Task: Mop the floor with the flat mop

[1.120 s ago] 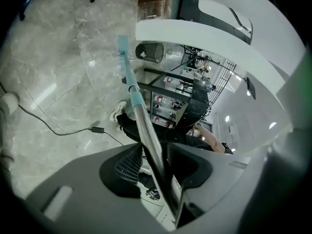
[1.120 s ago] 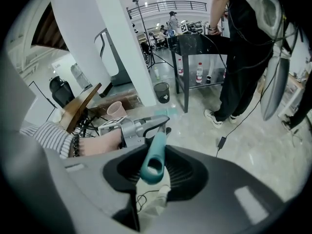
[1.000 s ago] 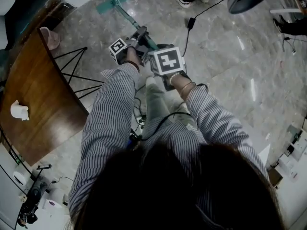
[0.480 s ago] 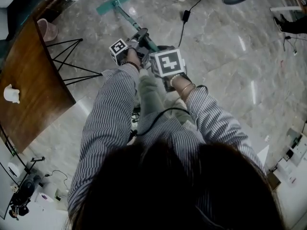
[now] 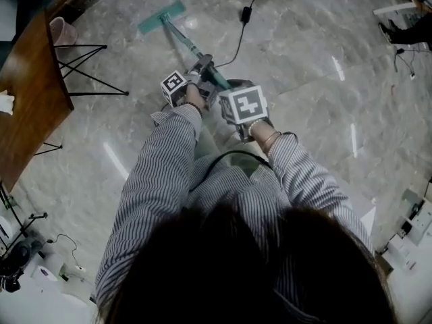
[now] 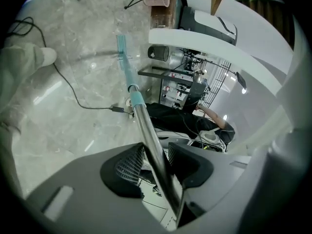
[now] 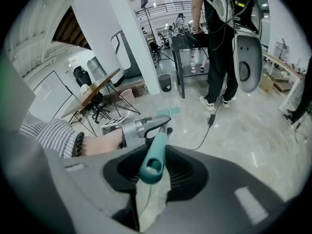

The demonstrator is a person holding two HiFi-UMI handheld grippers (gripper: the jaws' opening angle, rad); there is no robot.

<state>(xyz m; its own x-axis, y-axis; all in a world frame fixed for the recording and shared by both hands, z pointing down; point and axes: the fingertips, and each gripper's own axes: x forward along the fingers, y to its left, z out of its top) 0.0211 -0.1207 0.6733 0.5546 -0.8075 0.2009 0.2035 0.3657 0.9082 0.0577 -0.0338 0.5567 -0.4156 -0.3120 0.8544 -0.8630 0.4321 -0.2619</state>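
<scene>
Teal coloured the flat mop's head [image 5: 160,17], which lay on the grey marble floor [image 5: 317,66] well ahead of me, not far from the black wire legs under the wooden table [image 5: 30,79]. The mop's pole [image 5: 183,40] slanted back from the head up to my two grippers. My left gripper [image 6: 157,164] sat lower on the pole, its jaws pressed against the bare metal from either side. My right gripper [image 7: 155,172] was just behind it, pinching the teal grip [image 7: 155,155] at the pole's top end. Both of my striped sleeves reached forward over the pole. A black cable [image 5: 237,32] trailed across the floor to the right of the pole. A pink bin [image 5: 62,30] stood beside the table's far corner.
</scene>
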